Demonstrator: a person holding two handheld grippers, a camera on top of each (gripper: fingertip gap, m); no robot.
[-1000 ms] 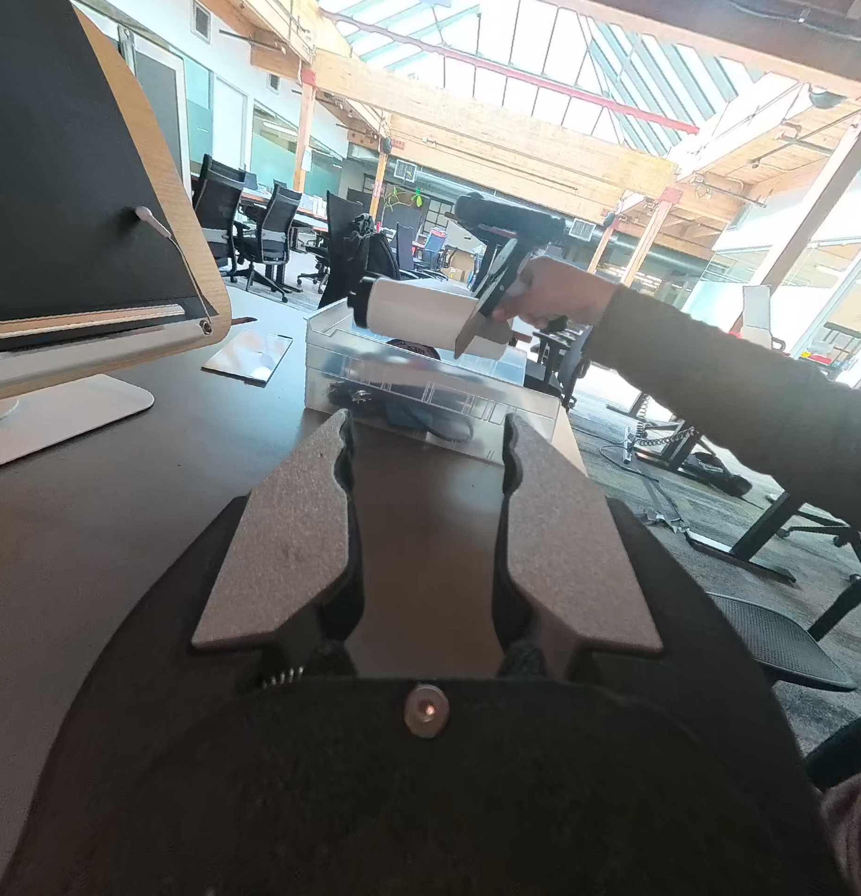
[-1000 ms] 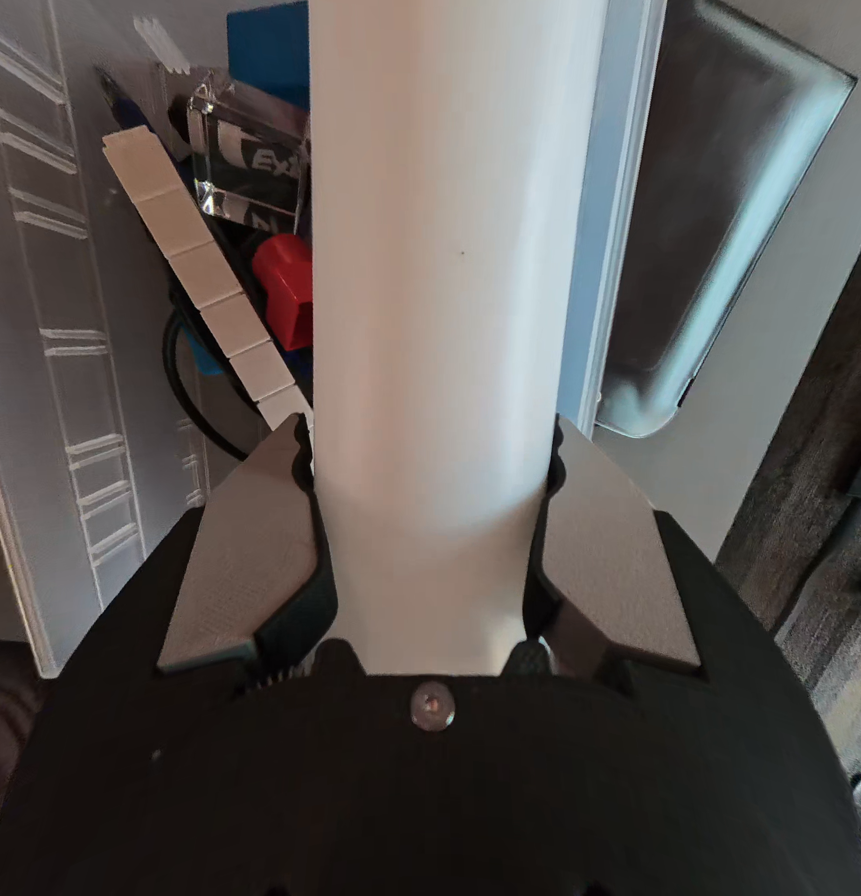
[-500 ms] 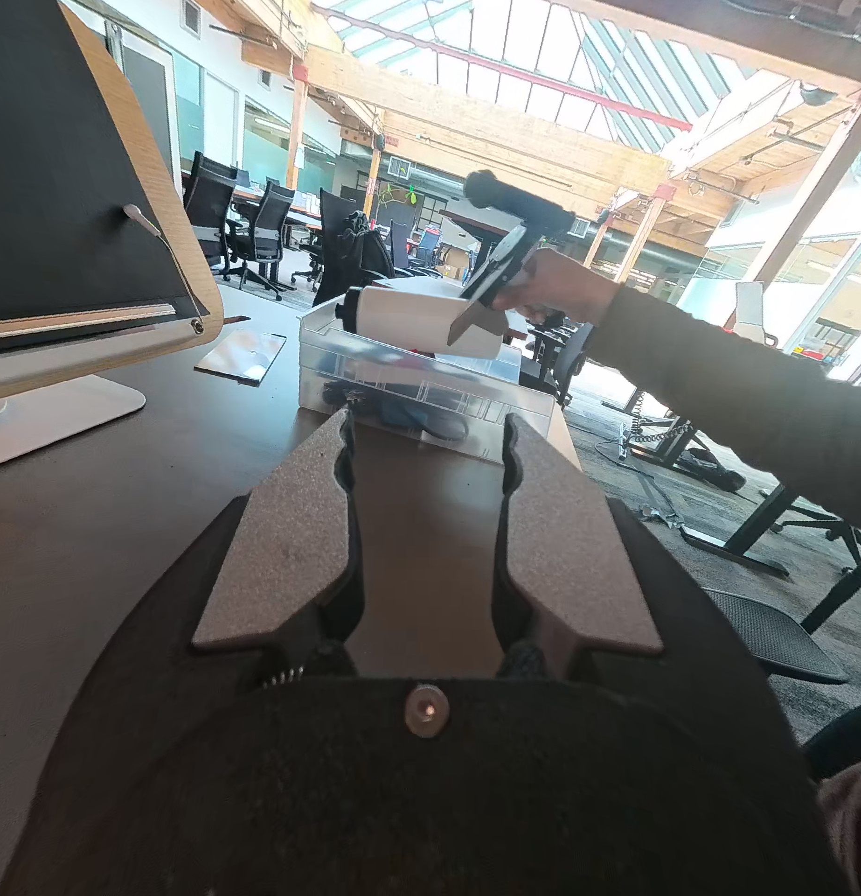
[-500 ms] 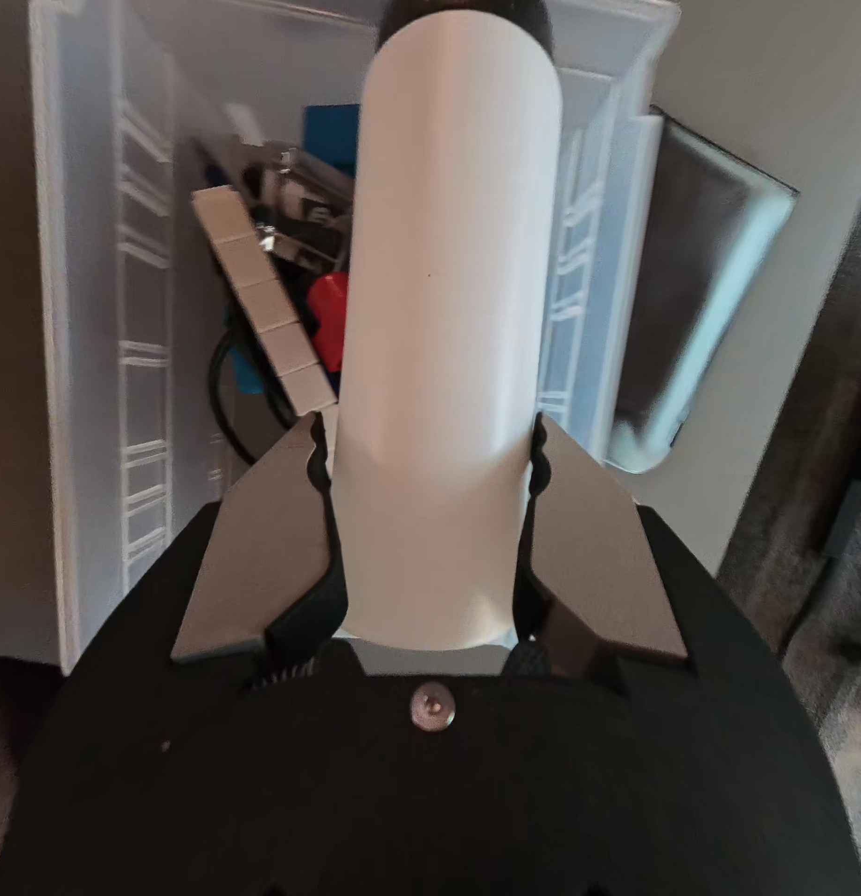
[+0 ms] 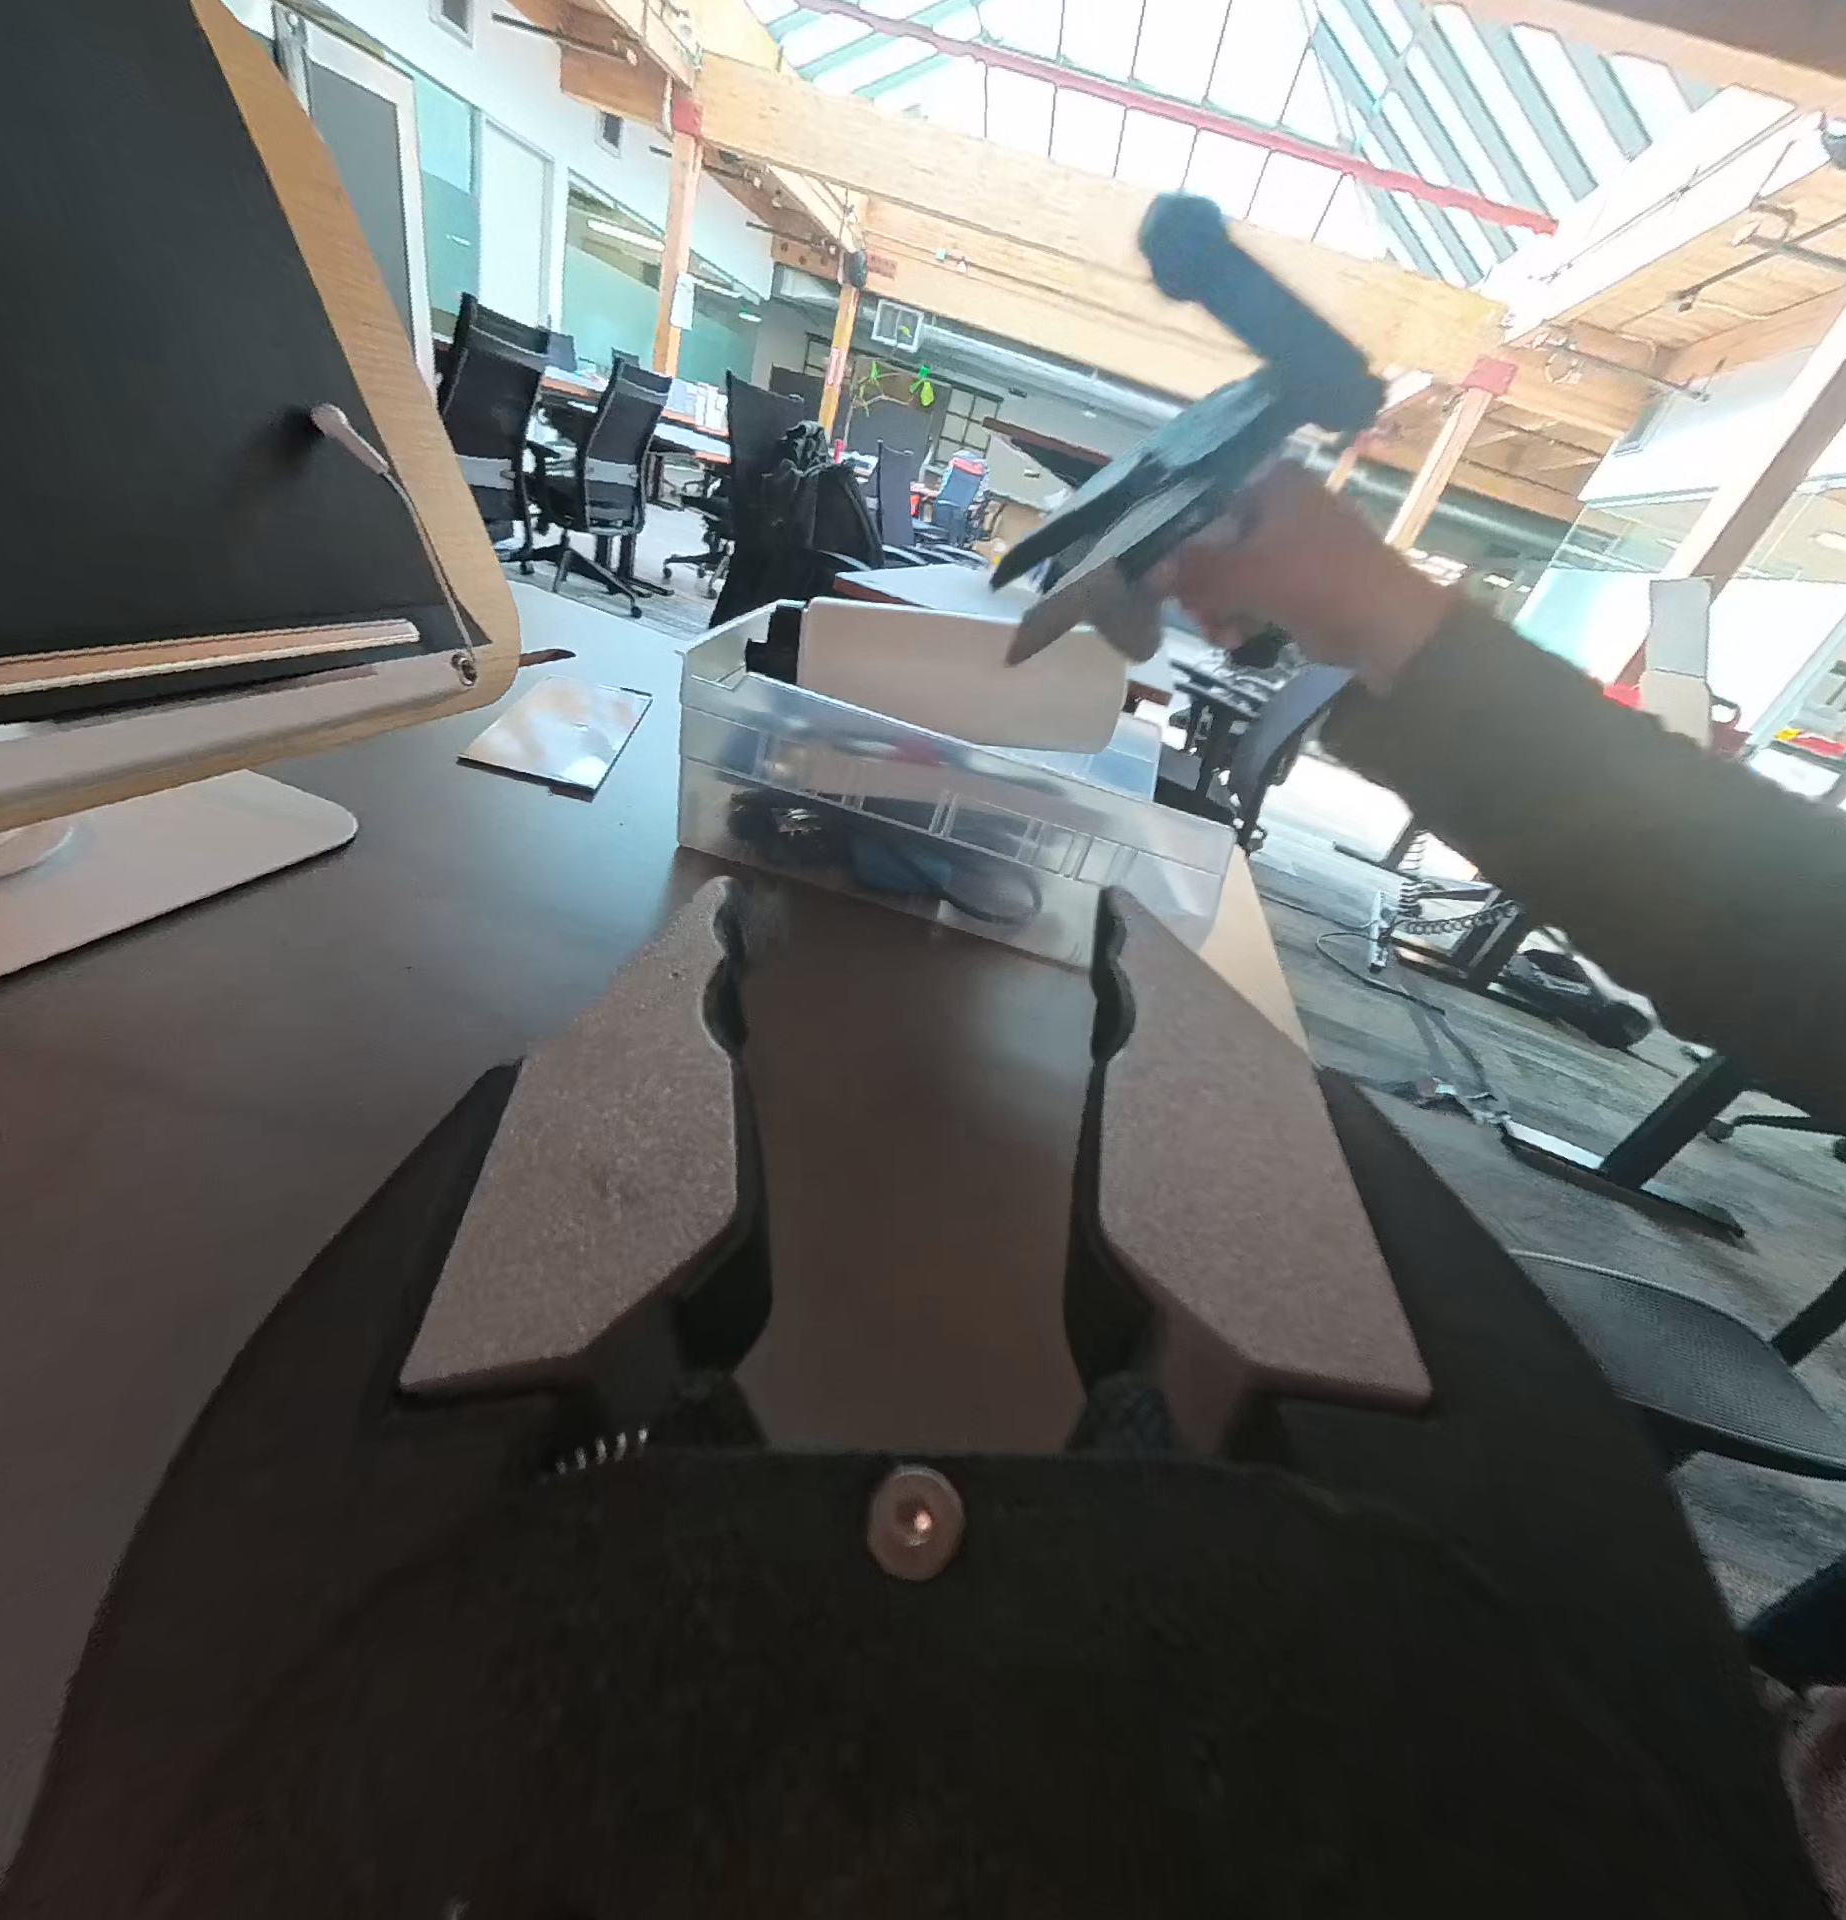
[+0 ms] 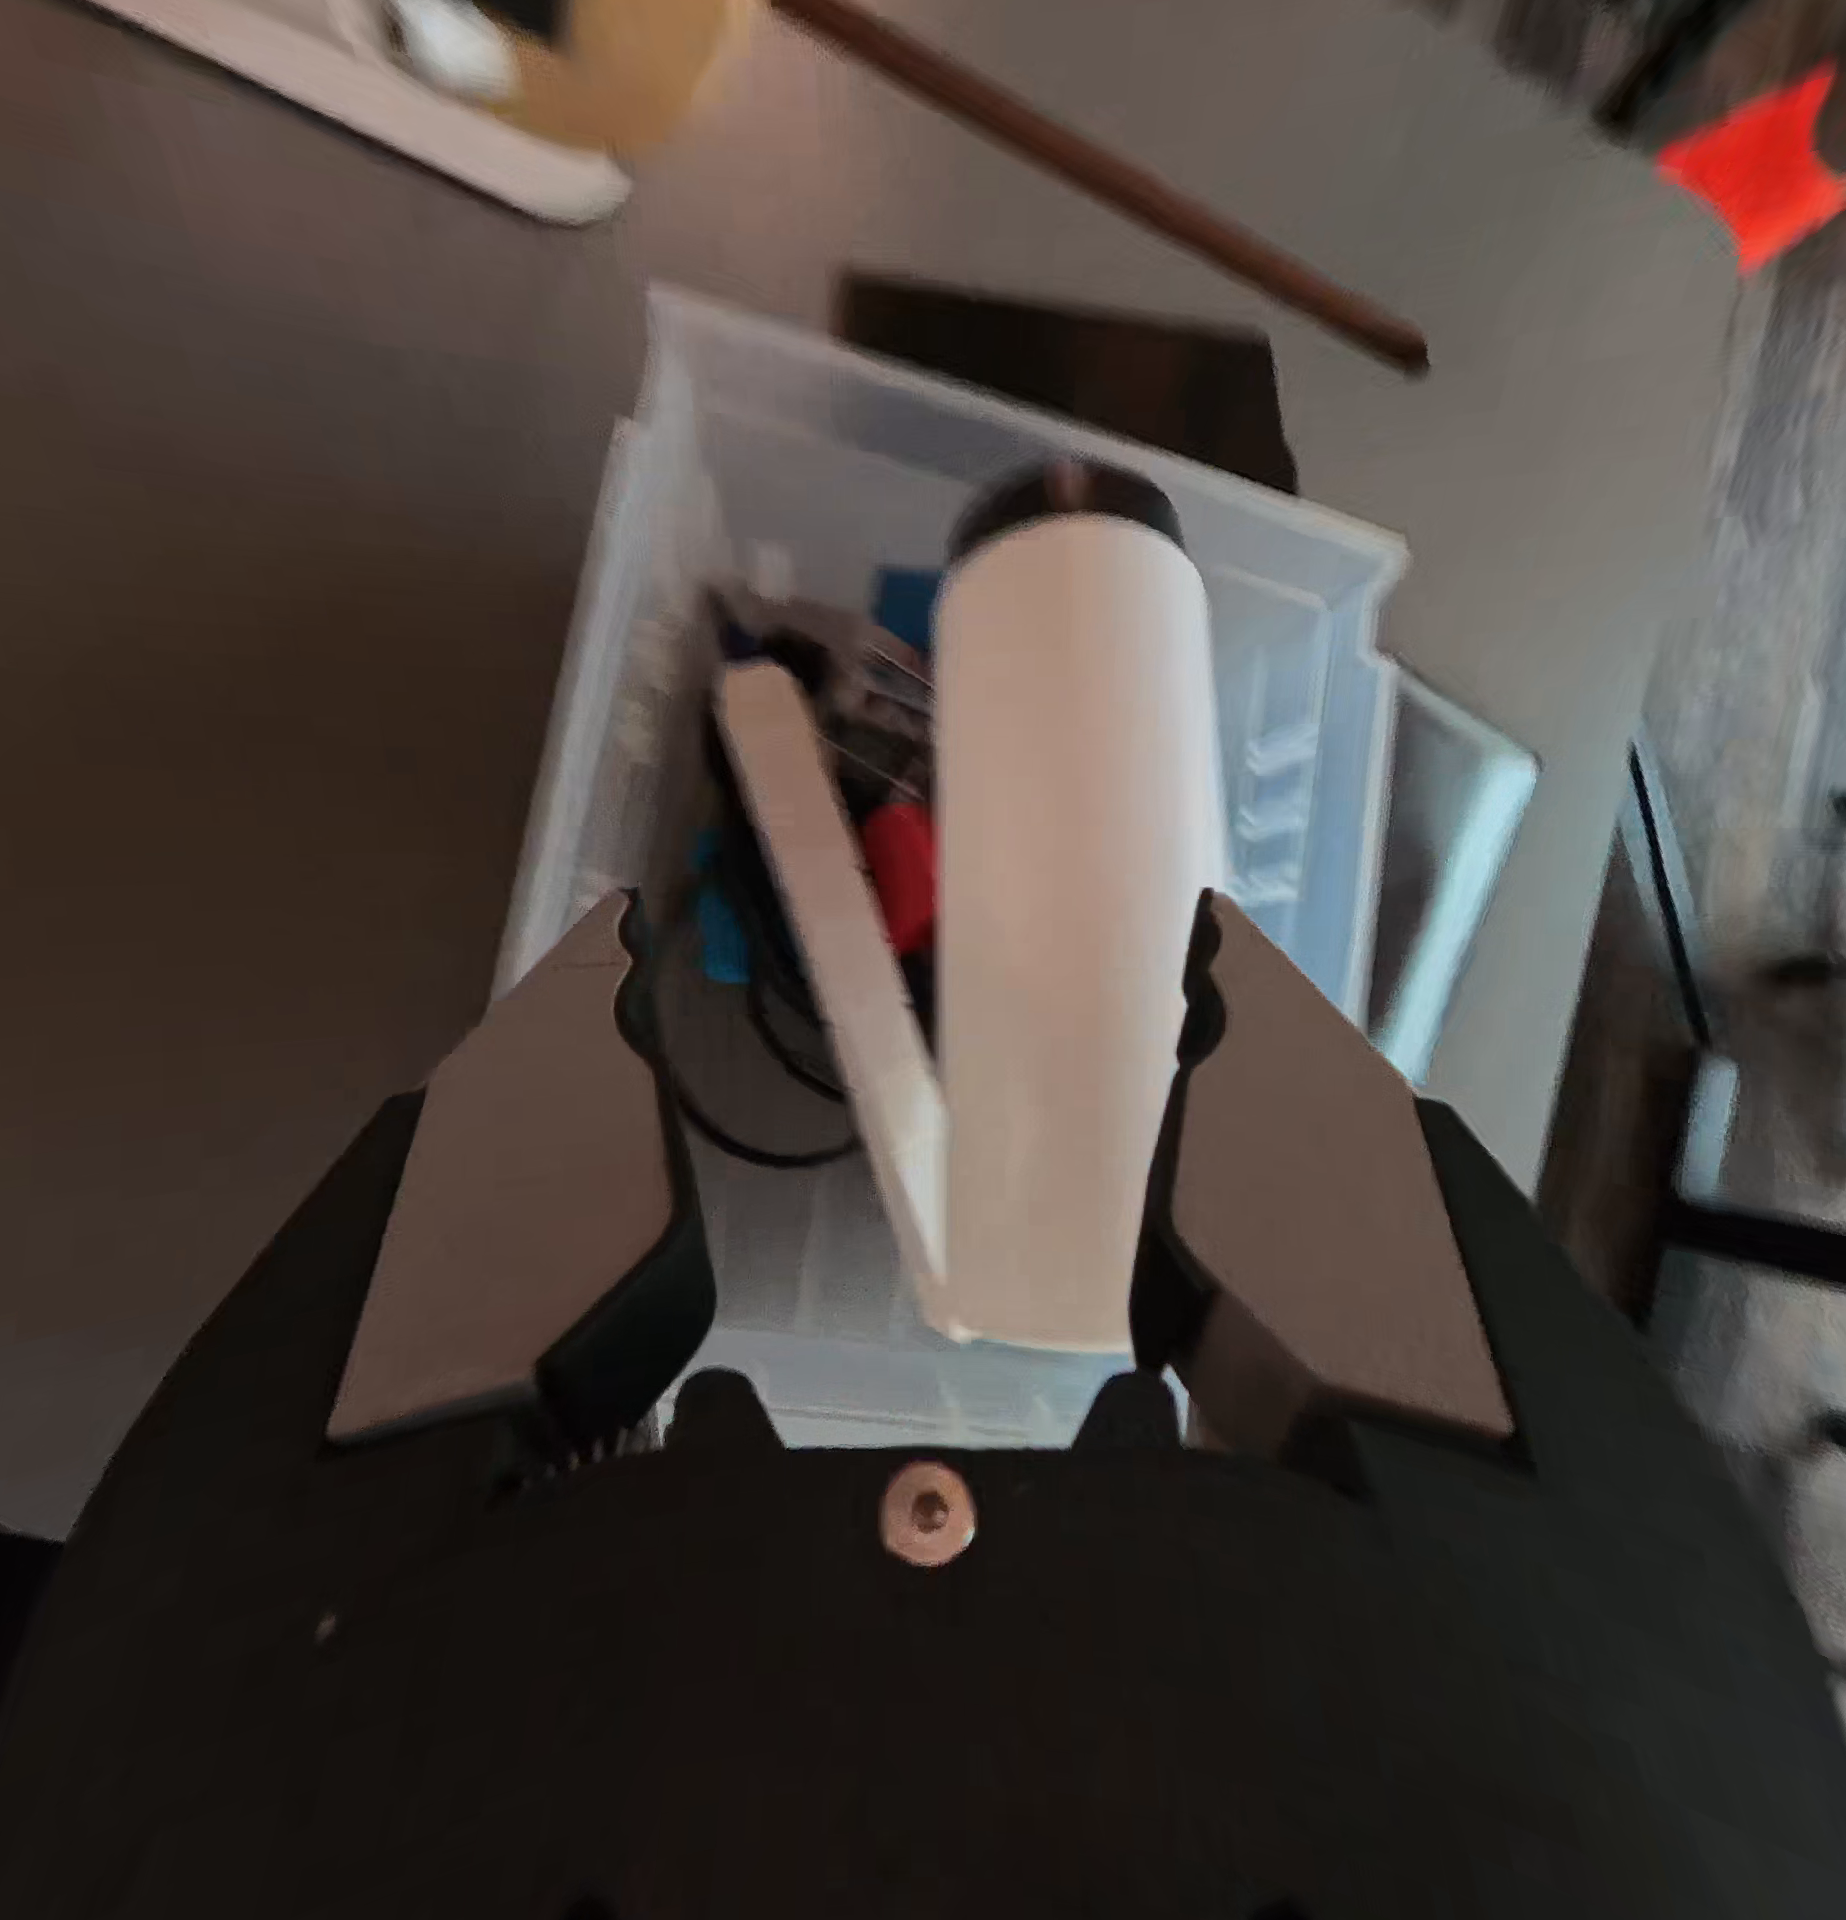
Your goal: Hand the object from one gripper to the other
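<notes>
A white bottle with a black cap (image 5: 950, 675) lies on its side across the top of a clear plastic bin (image 5: 1002, 831) on the dark table. My right gripper (image 5: 1023, 613) is above the bottle's base end, tilted up, jaws open. In the blurred right wrist view the bottle (image 6: 1064, 935) lies between the spread fingers of my right gripper (image 6: 919, 914), close to the right finger, over the bin (image 6: 1303, 675). I cannot tell whether that finger touches it. My left gripper (image 5: 914, 935) is open and empty, low over the table in front of the bin.
A monitor (image 5: 119, 416) on a silver foot (image 5: 171, 862) stands at the left. A shiny flat sheet (image 5: 555, 717) lies beside the bin. The bin holds a white segmented strip (image 6: 825, 935), a red piece (image 6: 898, 862) and a black cable. The table's right edge and a mesh chair (image 5: 1677, 1351) are nearby.
My right gripper has opened and drawn back and up from the white bottle, which it held before. The bottle now rests on the bin. My left gripper stays open in about the same place.
</notes>
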